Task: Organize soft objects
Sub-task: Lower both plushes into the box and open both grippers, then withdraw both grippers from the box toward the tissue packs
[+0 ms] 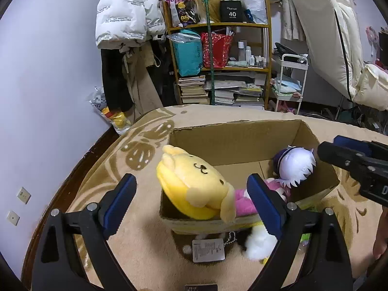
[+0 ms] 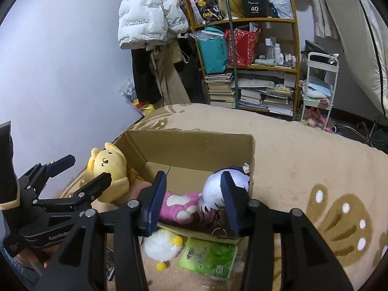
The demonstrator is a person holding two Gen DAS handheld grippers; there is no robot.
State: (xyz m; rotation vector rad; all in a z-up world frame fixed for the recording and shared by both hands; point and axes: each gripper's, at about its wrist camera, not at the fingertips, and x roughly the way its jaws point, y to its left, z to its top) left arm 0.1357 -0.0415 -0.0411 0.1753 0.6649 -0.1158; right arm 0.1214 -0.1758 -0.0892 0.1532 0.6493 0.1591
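An open cardboard box [image 1: 232, 135] [image 2: 194, 143] stands on a beige rug. A yellow dog plush [image 1: 194, 184] [image 2: 109, 169] leans over its left corner. A white-haired doll in pink [image 1: 294, 165] [image 2: 218, 191] lies inside at the right. A white fluffy plush [image 1: 259, 245] [image 2: 162, 247] lies on the rug in front of the box. My left gripper [image 1: 191, 206] is open and empty, hovering before the yellow plush; it also shows in the right wrist view [image 2: 82, 167]. My right gripper [image 2: 194, 201] is open and empty above the doll; it shows at the right of the left wrist view [image 1: 344, 155].
A green tissue pack [image 2: 208, 257] and a paper tag [image 1: 208, 251] lie on the rug by the box front. A cluttered shelf [image 1: 218, 55], hanging coats [image 1: 128, 12] and a white cart [image 1: 291, 82] stand beyond the rug. The wall is at the left.
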